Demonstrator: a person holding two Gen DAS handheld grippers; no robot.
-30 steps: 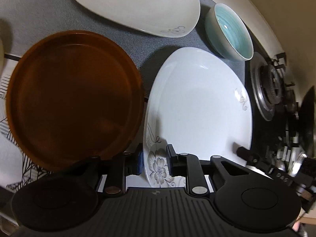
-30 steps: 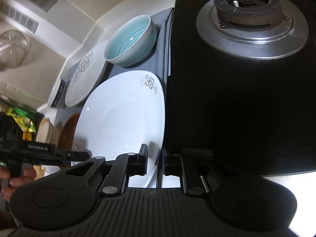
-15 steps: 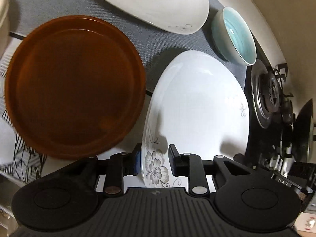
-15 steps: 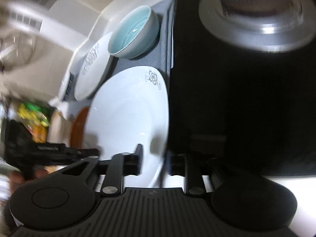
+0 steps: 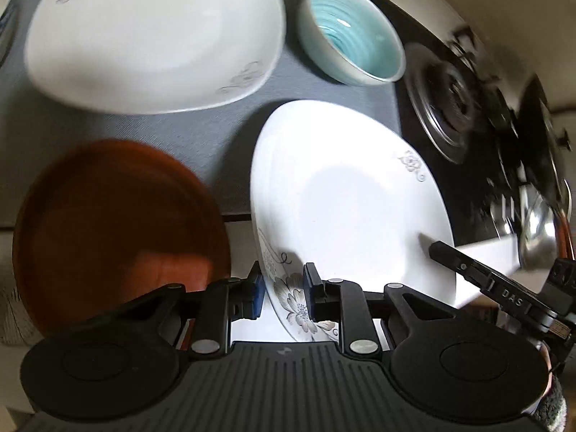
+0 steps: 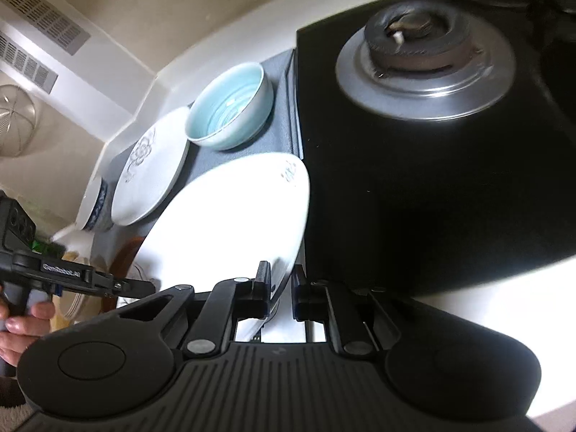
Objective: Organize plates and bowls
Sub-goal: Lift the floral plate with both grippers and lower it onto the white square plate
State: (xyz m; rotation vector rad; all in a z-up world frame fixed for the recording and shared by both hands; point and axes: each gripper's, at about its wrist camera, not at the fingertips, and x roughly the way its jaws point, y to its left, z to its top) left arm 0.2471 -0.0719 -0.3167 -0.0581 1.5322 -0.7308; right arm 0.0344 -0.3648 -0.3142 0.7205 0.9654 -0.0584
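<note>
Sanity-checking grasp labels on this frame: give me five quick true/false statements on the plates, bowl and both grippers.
1. Both grippers grip the same white flowered plate. True: the left gripper pinches its flowered edge, the right gripper its opposite rim.
2. The teal bowl sits on the brown plate. False: it stands on the grey mat, apart from the brown plate.
3. A gas burner lies right of the held plate. True.
4. The bowl holds food. False: it looks empty.
5. A second white plate lies on the mat. True.
</note>
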